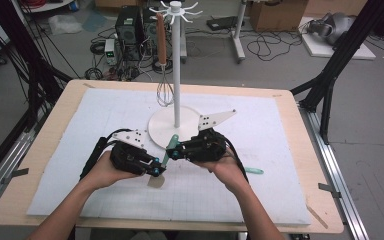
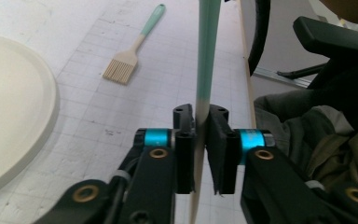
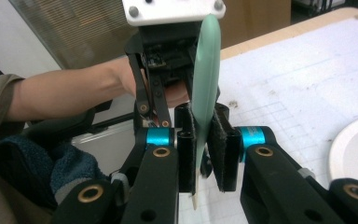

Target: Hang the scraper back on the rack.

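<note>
You had both grippers on one utensil, a mint-handled spatula (image 1: 167, 151), raised off the white mat (image 1: 280, 150) just in front of the stand's round base (image 1: 162, 131). Your left gripper (image 1: 156, 171) was clamped on the pale lower part where the handle turns from mint to cream (image 2: 200, 121); your right gripper (image 1: 176, 152) was clamped higher up on the mint handle (image 3: 205, 93). Both sets of jaws were closed tight on it, pads pressing the flat sides. Looked like a two-handed regrip, probably so one hand could take the end and hang it on the stand's top hooks (image 1: 179, 11). The blade end was mostly hidden under the left gripper, so its shape was hard to tell.

Around: a whisk (image 1: 164, 90) hung from the stand, right beside the pole (image 1: 176, 75), crowding that side. A mint-handled brush (image 2: 129, 58) lay on the mat near your right hand, well clear.
</note>
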`<state>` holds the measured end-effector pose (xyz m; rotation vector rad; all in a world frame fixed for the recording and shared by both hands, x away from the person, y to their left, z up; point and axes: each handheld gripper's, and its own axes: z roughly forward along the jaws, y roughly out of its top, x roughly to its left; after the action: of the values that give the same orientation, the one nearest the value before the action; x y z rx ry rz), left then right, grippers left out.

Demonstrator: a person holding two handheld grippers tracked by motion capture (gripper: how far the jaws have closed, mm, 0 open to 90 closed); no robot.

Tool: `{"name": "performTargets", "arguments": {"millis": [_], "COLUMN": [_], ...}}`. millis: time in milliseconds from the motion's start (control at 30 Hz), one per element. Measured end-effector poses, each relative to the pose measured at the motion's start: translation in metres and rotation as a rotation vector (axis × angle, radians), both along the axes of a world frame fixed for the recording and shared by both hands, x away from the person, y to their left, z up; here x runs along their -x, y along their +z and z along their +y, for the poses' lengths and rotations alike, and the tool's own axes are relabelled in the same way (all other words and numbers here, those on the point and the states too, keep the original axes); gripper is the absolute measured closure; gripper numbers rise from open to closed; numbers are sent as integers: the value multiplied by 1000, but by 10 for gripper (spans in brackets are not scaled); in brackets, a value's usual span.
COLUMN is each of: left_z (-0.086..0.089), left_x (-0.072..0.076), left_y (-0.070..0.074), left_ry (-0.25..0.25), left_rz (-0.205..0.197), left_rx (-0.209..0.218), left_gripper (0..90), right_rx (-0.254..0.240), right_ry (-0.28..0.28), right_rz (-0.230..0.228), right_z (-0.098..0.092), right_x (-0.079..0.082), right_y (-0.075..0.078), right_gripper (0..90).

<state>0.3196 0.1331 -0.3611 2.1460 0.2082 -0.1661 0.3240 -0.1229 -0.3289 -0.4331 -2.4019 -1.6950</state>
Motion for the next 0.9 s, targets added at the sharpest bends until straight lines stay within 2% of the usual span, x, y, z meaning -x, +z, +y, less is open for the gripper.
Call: {"name": "performTargets", "arguments": {"millis": [133,200,267,333,433,600,733,900], "left_z": [0,1,2,3,5,6,6,10], "left_x": [0,0,0,0,0,0,1,2], "left_y": [1,1,3,5,7,7,4,1], "left_ry": [10,23,30,38,56,60,71,106], "left_rz": [-8,-5,-13,-11,-10,-9,-12,-28], "left_rx": [1,23,43,64,91,101,102,92], "left_gripper": [841,843,843,844,843,842,832,716], "right_rx": [-2,-13,-3,4,-11,-29,-14,5], "right_ry": [-2,-19,-18,-19,-18,-33,-31,-40], "right_rz": [-8,-31,-54,-53,-51,-45,-51,-50], "right_z": [2,3,5,8,9,10,12,11], "right_x": [1,3,4,5,5,4,4,1], "right_y": [0,1,1,0,-2,-4,-4,-2], "right_gripper": [816,803,770,766,768,820,834,837]}}
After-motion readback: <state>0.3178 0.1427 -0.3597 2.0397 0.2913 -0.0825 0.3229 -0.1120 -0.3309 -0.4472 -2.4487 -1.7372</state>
